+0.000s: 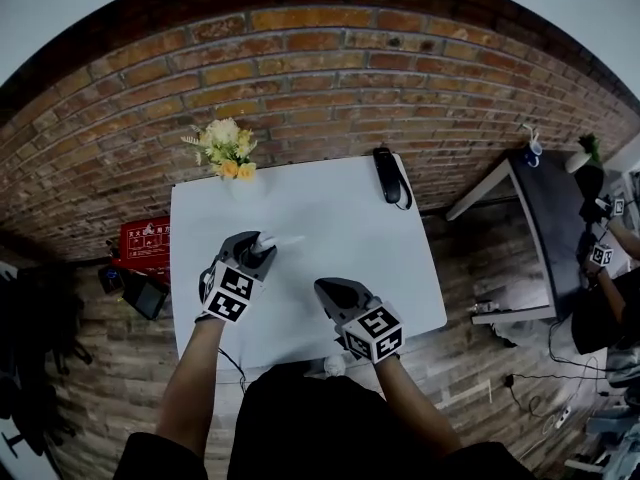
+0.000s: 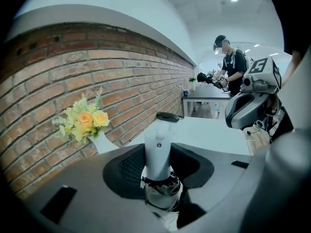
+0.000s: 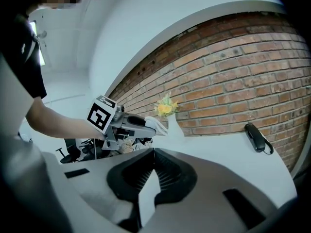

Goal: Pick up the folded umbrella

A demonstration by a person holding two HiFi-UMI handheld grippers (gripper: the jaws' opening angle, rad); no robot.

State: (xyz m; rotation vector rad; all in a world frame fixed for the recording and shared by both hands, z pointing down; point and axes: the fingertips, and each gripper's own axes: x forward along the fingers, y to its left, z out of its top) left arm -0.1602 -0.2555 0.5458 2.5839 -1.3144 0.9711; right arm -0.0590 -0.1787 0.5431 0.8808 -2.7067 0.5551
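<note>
Left gripper (image 1: 256, 252) sits at the end of a bare forearm that I see reaching out over the white table (image 1: 330, 218), its nose tipped forward and down. Its jaws are clamped on the folded umbrella (image 1: 281, 239). The smooth white plastic handle, a rounded column with one small screw in it, pokes out past the fingertips. Just behind it, a dark band and crumpled silvery fabric lie between the ribbed black pads (image 2: 127, 166).

Right gripper (image 1: 336, 292) hangs beside the left one and nearer to me, on a forearm bent in from the lower right and angled slightly downward. In its own view the jaw tips meet and nothing is between them; only bare tabletop shows through the wedge behind the tips.

Beyond the left gripper, a bunch of yellow and cream flowers (image 1: 228, 148) stands at the table's far edge against a rough red brick wall (image 1: 350, 68). Beyond the right gripper, a dark oblong thing with a looped cord (image 1: 388, 176) lies flat on the table near that same edge.
</note>
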